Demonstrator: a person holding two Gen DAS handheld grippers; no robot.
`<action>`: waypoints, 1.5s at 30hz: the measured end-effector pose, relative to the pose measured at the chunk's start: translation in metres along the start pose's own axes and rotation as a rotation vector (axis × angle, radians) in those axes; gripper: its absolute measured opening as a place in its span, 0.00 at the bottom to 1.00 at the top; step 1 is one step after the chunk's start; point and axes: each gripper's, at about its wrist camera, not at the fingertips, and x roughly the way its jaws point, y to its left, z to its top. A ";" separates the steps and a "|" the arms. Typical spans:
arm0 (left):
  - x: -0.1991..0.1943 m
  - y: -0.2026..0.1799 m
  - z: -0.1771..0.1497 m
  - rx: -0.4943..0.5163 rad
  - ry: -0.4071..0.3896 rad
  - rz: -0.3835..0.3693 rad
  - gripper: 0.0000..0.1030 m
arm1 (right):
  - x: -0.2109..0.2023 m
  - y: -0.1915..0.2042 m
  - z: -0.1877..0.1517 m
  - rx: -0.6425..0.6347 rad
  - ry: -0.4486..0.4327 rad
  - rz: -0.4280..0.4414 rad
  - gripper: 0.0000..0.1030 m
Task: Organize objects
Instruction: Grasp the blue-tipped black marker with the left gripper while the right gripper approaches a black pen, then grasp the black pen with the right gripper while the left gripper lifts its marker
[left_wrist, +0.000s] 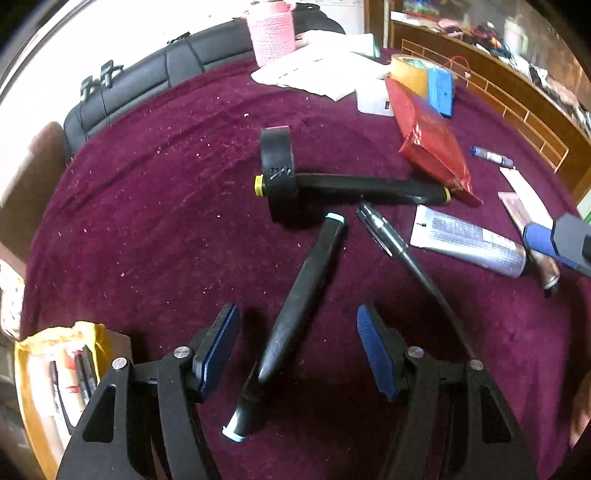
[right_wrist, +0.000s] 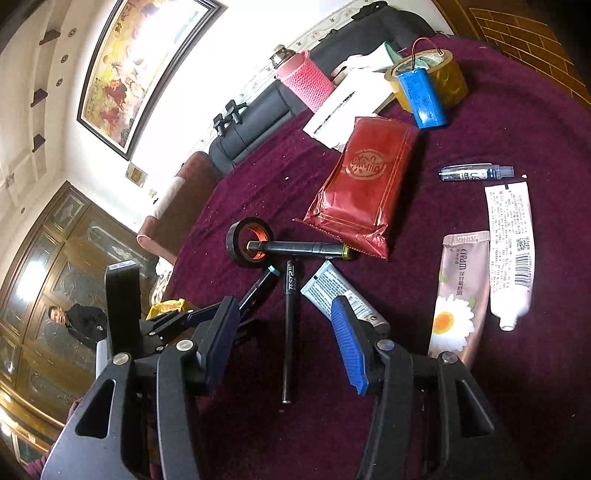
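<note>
Left gripper (left_wrist: 297, 347): hung steeply over the maroon cloth (left_wrist: 147, 206), jaws about half open, nothing pinched; the blue pads stood clear on either side of the marker.
Marker (left_wrist: 295, 314): black, light-blue ends, it lay slantwise on the cloth between those jaws, near end low in the left wrist view, far end pointing at the tape roll.
Right gripper (right_wrist: 288, 343): jaws parted to a middling gap and empty; a black pen (right_wrist: 290, 332) lay lengthwise on the cloth in the gap, touched by neither pad.
Tape roll (left_wrist: 279, 173): black, just beyond the marker's far tip, with a second, yellow-tipped marker (left_wrist: 369, 188) poked through it.
Clutter to the right: red packet (right_wrist: 364, 192), white tube (right_wrist: 511, 254), cream tube (right_wrist: 460, 291), small blue bottle (right_wrist: 476, 172), all apart from both grippers.
Yellow bag (left_wrist: 55, 373): near left, off the cloth's edge, already holding pens, so probably where the marker should go.
Step in hand: by my reading, a grasp on the marker, not yet made.
Doing it well: it called for squaring the pads across the barrel, dropping until they flanked its middle, then closing firmly; a round barrel could roll out of a skewed pinch.
Watch-out: the other pen (left_wrist: 384, 236) lay close on the right; the right finger could have nudged it.
</note>
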 end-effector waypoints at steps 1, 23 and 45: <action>0.000 0.001 0.000 -0.009 0.001 -0.008 0.58 | 0.000 0.000 0.000 0.002 0.001 0.001 0.49; -0.136 0.046 -0.080 -0.236 -0.273 -0.192 0.12 | 0.017 0.036 -0.018 -0.188 0.050 -0.157 0.49; -0.161 0.164 -0.192 -0.511 -0.361 -0.157 0.12 | 0.099 0.070 -0.015 -0.281 0.195 -0.497 0.07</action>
